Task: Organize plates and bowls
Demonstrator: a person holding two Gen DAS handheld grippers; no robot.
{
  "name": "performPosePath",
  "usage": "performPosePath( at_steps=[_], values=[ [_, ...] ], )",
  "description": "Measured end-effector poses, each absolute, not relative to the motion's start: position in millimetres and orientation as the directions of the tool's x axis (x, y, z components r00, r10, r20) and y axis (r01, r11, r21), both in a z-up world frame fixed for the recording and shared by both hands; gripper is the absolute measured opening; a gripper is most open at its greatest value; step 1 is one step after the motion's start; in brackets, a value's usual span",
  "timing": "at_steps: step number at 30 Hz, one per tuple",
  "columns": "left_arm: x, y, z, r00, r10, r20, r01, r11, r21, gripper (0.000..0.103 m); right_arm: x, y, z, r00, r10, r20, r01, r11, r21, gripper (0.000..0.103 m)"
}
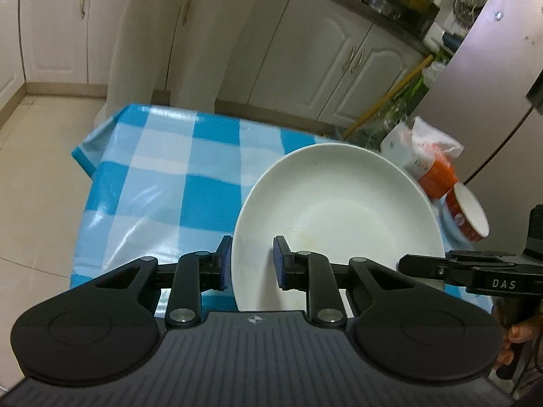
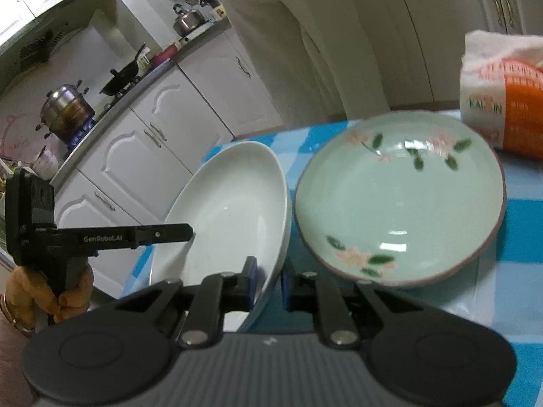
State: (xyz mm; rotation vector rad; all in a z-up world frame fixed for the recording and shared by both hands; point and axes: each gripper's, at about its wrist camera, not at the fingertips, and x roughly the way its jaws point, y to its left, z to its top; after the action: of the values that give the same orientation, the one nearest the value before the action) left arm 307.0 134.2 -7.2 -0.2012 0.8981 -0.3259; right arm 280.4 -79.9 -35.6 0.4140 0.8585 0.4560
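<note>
White bowl [image 1: 339,217] seemingly clamped by both grippers.

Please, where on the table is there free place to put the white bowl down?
The checked tablecloth is bare to the left of the white bowl, up to the table's far and left edges. The right side is crowded: the green flowered plate lies beside the bowl, with the orange-and-white packet behind it and a red cup nearby.
</note>
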Motion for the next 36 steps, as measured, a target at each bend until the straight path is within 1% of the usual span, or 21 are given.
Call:
performPosePath(
  at_steps=[10,18,28,36],
  values=[
    [263,117,45,0.662,-0.371,-0.651,0.251,0.929,-0.273,0.024,260,-90,-4,0.637,0.540,-0.549,-0.216,0.810,0.546,0.012],
    [215,93,79,0.684,-0.424,-0.593,0.314,0.905,-0.285,0.024,214,-109,21,0.682,0.540,-0.493,-0.215,0.792,0.571,0.012],
    [152,46,84,0.651,-0.508,-0.563,0.411,0.860,-0.302,0.024,131,-146,37,0.736,0.487,-0.471,-0.166,0.803,0.572,0.012],
    [113,5,75,0.599,-0.574,-0.558,0.487,0.815,-0.315,0.024,62,-178,30,0.774,0.435,-0.459,-0.096,0.798,0.595,0.012]
  ],
)
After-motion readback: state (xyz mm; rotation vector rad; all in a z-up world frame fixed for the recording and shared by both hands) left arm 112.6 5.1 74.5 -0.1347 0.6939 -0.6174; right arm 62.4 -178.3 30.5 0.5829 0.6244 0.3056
